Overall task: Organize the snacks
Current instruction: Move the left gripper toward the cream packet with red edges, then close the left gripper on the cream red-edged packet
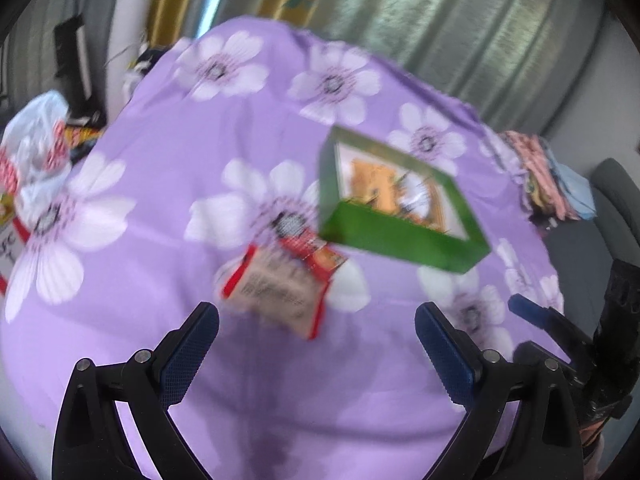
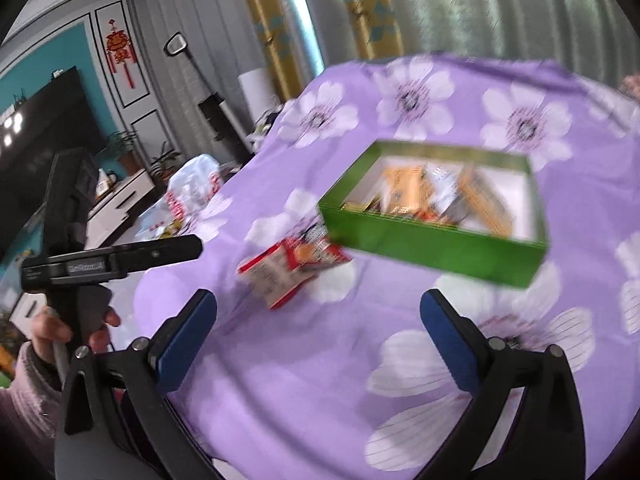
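We hold both hand-held grippers, left (image 1: 316,316) and right (image 2: 318,304), jaws apart and empty. One red snack packet (image 1: 280,284) lies at twelve o'clock beside the green box (image 1: 400,236). We judge gripping it comes next.

No legible text; snack packet (image 1: 280,284) print blurred beyond reading.

Motion blur smears the red snack packet's (image 1: 280,286) print and the green box's (image 2: 436,248) contents.

A home living room: dark television (image 2: 36,136) on a teal wall, potted plants (image 2: 128,148), long curtains (image 2: 460,8) behind.
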`<state>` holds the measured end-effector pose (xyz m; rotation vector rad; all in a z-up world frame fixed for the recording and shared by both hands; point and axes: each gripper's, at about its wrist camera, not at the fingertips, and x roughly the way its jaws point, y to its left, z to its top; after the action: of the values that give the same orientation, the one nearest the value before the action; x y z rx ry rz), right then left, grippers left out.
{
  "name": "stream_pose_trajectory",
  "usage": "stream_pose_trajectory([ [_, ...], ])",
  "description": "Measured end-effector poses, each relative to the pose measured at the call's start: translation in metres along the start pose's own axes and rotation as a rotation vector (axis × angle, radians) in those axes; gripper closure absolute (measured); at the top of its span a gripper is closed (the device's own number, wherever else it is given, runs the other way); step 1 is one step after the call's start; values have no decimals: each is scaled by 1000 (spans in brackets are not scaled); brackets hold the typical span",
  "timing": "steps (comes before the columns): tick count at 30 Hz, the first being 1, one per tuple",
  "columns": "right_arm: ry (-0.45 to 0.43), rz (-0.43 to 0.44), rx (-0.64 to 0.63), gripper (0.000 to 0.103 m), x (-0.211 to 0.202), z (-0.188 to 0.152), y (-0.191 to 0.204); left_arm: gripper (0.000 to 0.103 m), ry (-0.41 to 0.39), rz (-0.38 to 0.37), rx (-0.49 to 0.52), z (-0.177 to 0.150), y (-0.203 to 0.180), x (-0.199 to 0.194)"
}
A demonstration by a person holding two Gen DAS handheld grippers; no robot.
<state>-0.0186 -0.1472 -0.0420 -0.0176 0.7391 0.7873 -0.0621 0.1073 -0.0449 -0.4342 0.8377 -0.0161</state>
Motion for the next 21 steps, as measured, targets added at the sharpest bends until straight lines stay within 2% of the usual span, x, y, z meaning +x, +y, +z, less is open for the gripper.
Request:
stream_pose_trajectory([
  [5,72,75,11,1,33,-16,11,5,40,7,-43,-14,23,16],
  [11,141,112,10,2,65,-28,17,5,54,1,-53,-17,35,33],
  [16,181,135,2,4,86,-30,20,5,57,-17,-37,-13,39,43],
  [21,202,165,9,11,104,-28,20,5,48,-20,10,-1,38,51],
])
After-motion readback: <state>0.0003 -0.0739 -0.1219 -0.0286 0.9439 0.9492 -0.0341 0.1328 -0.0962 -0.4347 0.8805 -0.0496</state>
